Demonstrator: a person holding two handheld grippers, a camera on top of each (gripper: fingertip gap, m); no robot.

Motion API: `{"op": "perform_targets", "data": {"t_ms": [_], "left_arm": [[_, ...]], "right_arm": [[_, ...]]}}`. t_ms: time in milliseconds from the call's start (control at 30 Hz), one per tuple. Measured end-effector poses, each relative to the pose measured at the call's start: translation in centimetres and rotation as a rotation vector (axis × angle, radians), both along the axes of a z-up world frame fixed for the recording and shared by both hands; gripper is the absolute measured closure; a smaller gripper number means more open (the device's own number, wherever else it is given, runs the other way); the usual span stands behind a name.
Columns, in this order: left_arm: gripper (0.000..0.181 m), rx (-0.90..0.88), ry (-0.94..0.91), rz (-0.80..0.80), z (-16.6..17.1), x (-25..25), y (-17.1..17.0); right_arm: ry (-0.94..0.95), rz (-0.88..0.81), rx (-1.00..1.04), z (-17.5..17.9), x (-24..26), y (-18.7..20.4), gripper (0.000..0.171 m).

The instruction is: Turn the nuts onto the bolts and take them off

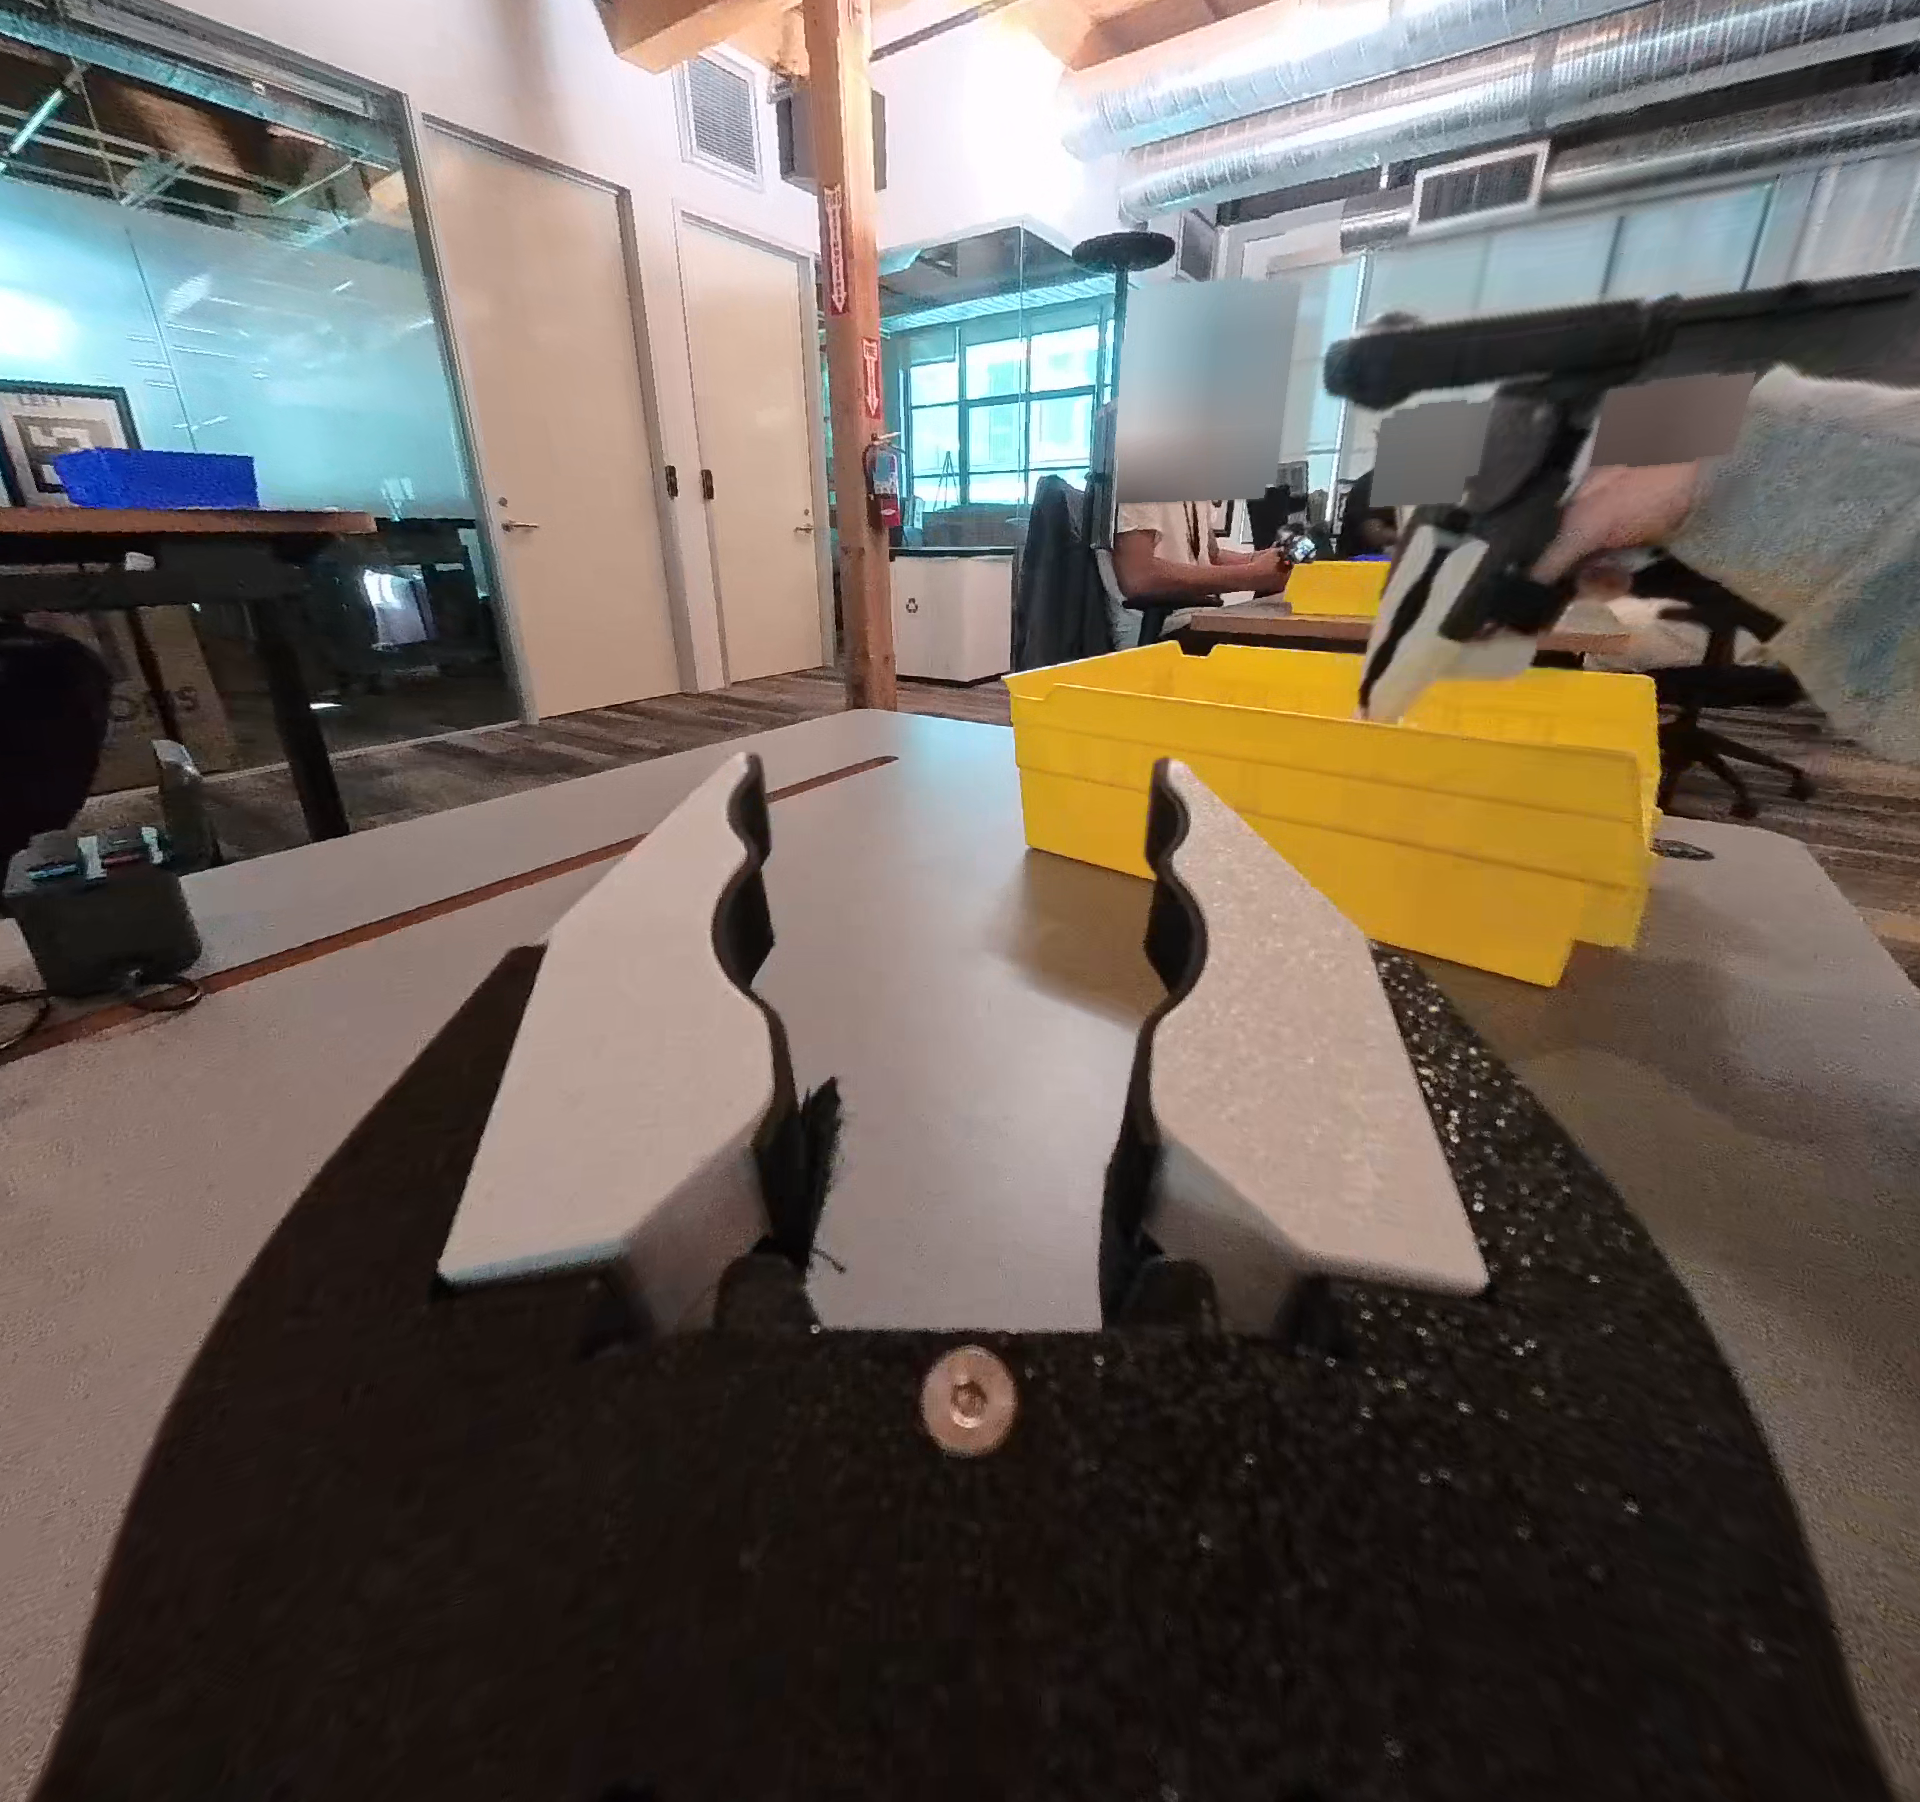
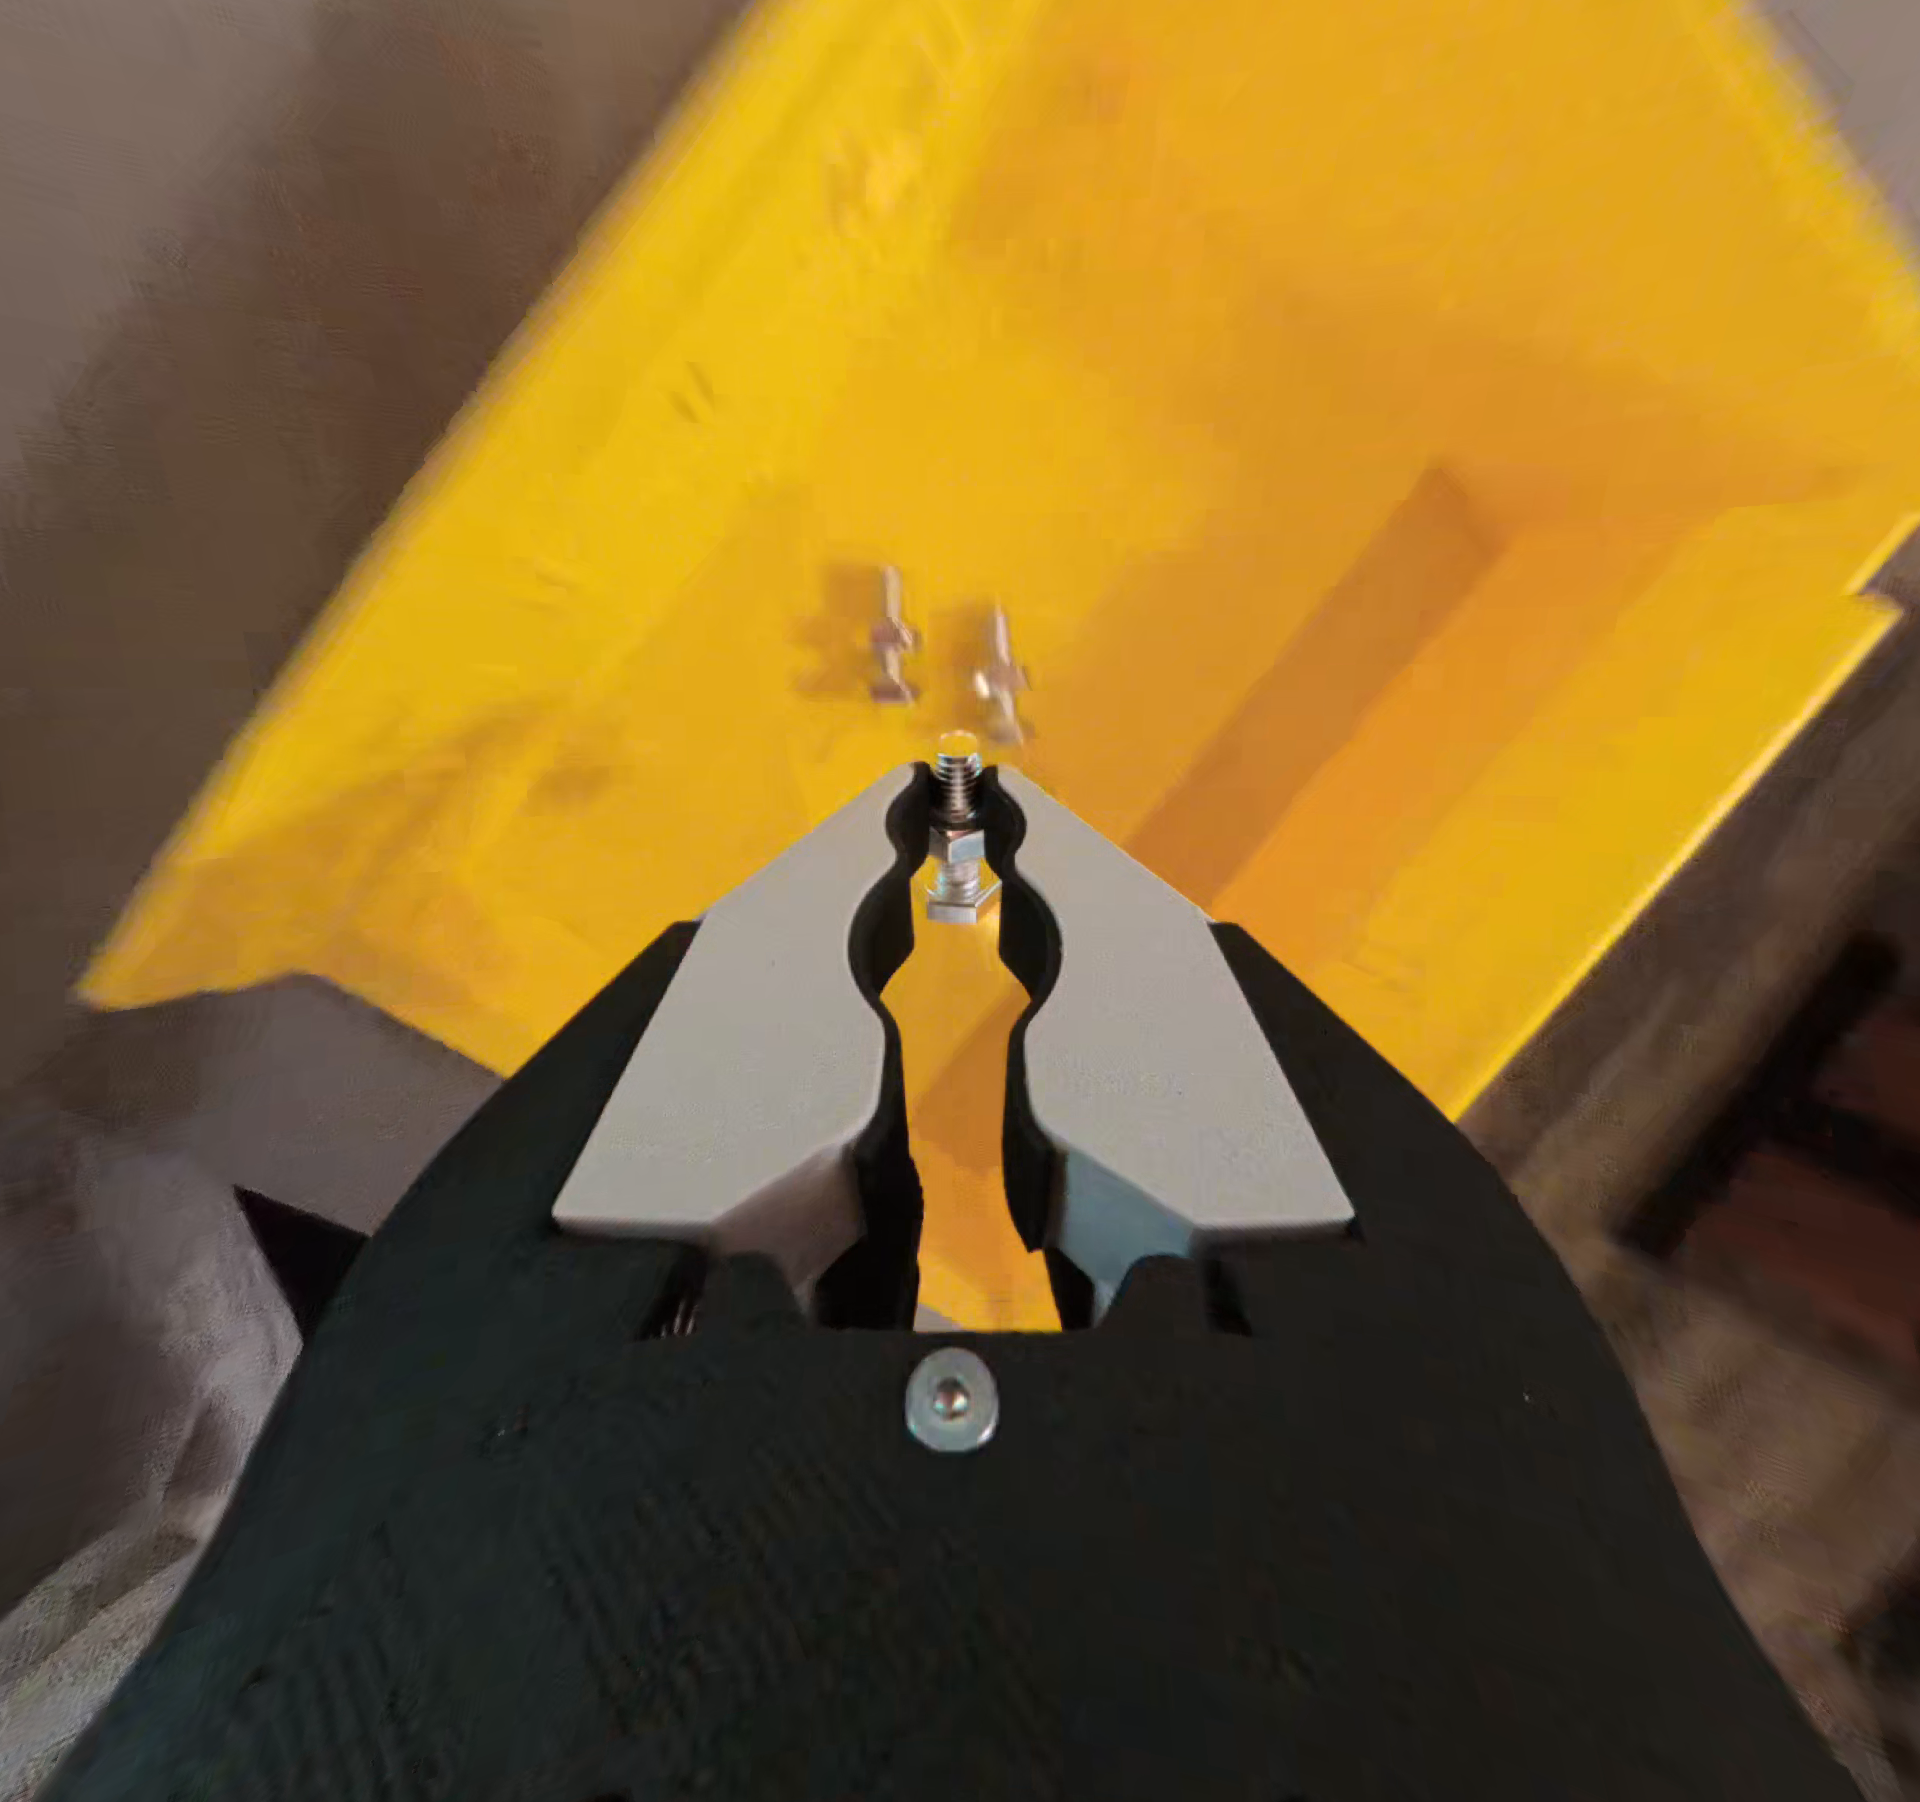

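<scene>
My right claw [image 2: 954, 784] gripped a bolt [image 2: 954, 833], nut on, over the yellow bin [image 2: 1299, 246]. Left claw [image 1: 961, 879] gaped empty above the bench [image 1: 312, 1181]; I judged it should pinch the nut squarely.

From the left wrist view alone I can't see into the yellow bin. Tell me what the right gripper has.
Observer: The right gripper is shut on a bolt with a nut on it.
Operator: Report what's left in the bin.
Observer: Two more bolts lie blurred on the yellow bin floor, just beyond the fingertips.
Operator: Give me the bolt's orientation.
Observer: Threaded end points forward past the tips; its head sits back between the fingers.
</scene>
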State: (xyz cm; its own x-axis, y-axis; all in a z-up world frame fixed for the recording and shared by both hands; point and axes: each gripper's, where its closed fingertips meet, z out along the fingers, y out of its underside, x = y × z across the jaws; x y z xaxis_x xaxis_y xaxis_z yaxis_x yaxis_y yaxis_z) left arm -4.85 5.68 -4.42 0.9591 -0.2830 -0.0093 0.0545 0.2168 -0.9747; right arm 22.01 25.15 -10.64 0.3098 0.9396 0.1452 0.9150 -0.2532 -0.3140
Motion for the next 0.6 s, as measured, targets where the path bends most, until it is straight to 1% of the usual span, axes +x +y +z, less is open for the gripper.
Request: {"op": "perform_targets", "data": {"t_ms": [33,133,267,333,367,400,433,500,567,600], "left_arm": [[0.11,-0.003,0.002,0.004,0.0,-0.1,0.0],[0.112,-0.009,0.009,0.015,-0.2,-0.1,-0.1],[0.112,-0.019,0.009,0.022,-0.5,-0.3,-0.2],[0.107,-0.022,0.007,0.007,-0.6,-0.2,-0.3],[0.099,-0.033,-0.005,0.0,-0.7,-0.1,-0.2],[0.091,-0.046,-0.014,0.006,-0.9,-0.3,0.0],[0.087,-0.056,-0.014,0.013,-1.1,-0.6,0.3],[0.086,-0.062,-0.016,0.012,-1.3,-0.9,0.4],[0.086,-0.06,-0.018,0.026,-1.4,-1.1,0.5],[0.087,-0.059,-0.015,0.044,-1.4,-1.5,0.6]], "right_arm": [[-0.049,-0.018,-0.021,-1.3,0.8,0.9,0.163],[-0.097,-0.042,-0.083,-4.2,1.3,2.8,0.163],[-0.132,-0.09,-0.138,-6.2,1.6,4.2,0.163],[-0.112,-0.113,-0.142,-6.7,1.3,4.6,0.163],[-0.091,-0.128,-0.124,-6.6,1.1,4.9,0.162],[-0.065,-0.148,-0.092,-6.1,1.0,5.4,0.156],[-0.025,-0.171,-0.053,-5.1,0.8,5.7,0.145],[0.09,-0.203,0.058,-1.9,-0.3,6.0,0.125],[0.243,-0.203,0.181,2.5,-2.4,5.0,0.122],[0.344,-0.183,0.234,4.8,-4.1,3.9,0.125]]}}
